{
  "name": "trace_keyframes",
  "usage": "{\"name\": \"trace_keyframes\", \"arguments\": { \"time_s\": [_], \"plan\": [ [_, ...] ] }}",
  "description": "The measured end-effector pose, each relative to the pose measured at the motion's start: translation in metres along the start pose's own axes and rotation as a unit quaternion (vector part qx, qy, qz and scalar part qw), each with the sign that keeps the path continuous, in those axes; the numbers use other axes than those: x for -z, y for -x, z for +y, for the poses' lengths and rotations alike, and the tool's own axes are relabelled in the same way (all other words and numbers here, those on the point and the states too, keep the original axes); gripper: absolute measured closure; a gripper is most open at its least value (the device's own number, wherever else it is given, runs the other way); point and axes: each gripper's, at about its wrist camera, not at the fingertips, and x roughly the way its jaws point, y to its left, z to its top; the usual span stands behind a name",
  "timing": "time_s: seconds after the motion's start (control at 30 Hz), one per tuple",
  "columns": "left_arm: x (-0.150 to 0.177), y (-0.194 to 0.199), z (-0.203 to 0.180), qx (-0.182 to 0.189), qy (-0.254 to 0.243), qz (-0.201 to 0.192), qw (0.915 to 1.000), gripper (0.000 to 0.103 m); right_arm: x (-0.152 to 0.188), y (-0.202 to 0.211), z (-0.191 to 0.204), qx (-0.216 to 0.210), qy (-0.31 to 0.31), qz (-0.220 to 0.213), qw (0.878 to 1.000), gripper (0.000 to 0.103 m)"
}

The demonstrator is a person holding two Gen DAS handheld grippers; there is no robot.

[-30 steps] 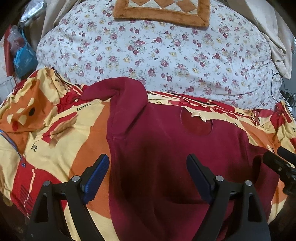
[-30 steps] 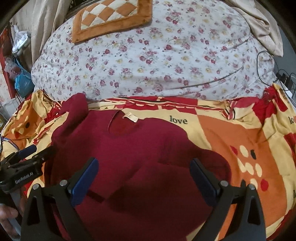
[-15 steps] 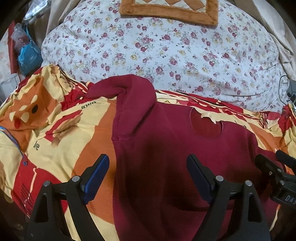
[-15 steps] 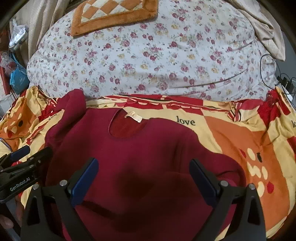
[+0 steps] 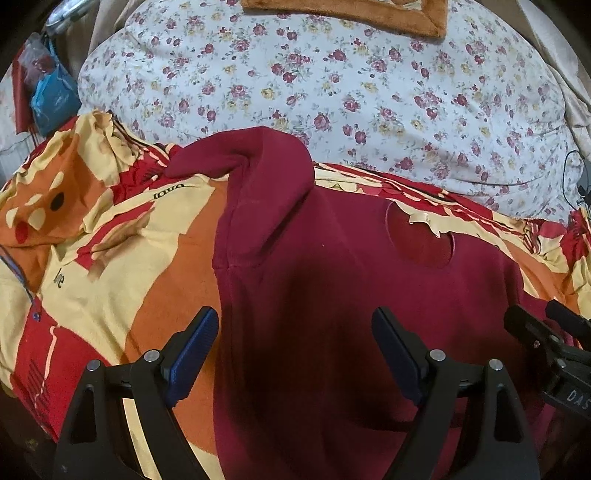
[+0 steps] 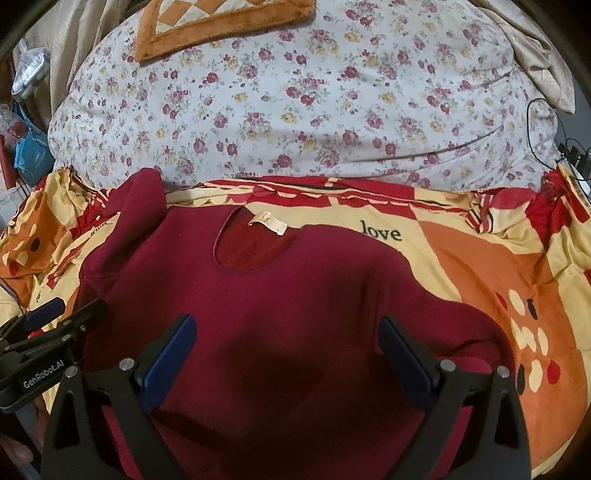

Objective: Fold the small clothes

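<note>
A dark red sweatshirt (image 5: pixel 332 295) lies spread on a red, orange and yellow blanket (image 5: pixel 110 258), neck opening with a pale label (image 6: pixel 266 223) toward the far side. Its left sleeve (image 5: pixel 258 158) is bunched and bent at the far left. Its right sleeve (image 6: pixel 461 332) lies folded in near the right side. My left gripper (image 5: pixel 295 350) is open and empty above the shirt's left body. My right gripper (image 6: pixel 288 354) is open and empty above the shirt's middle. Each gripper shows at the edge of the other's view, the right one (image 5: pixel 546 343) and the left one (image 6: pixel 55 321).
A big white floral quilt (image 6: pixel 314 103) rises behind the blanket, with an orange checked cushion (image 6: pixel 221 22) on top. Bags and clutter (image 5: pixel 48 88) sit at the far left. Black cables (image 6: pixel 561 147) lie at the right edge. Beige cloth (image 6: pixel 535 48) hangs at the far right.
Both grippers have moved forward over the sweatshirt, toward its neck. The shirt fills more of both views. Both stay open.
</note>
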Motion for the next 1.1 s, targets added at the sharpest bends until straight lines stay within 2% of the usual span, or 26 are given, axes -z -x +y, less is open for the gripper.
{"name": "trace_keyframes", "arguments": {
  "time_s": [1.1],
  "plan": [
    [-0.004, -0.008, 0.001, 0.003, -0.002, 0.004, 1.0, 0.026, -0.002, -0.013, -0.003, 0.008, -0.006, 0.008, 1.0, 0.003]
  ]
}}
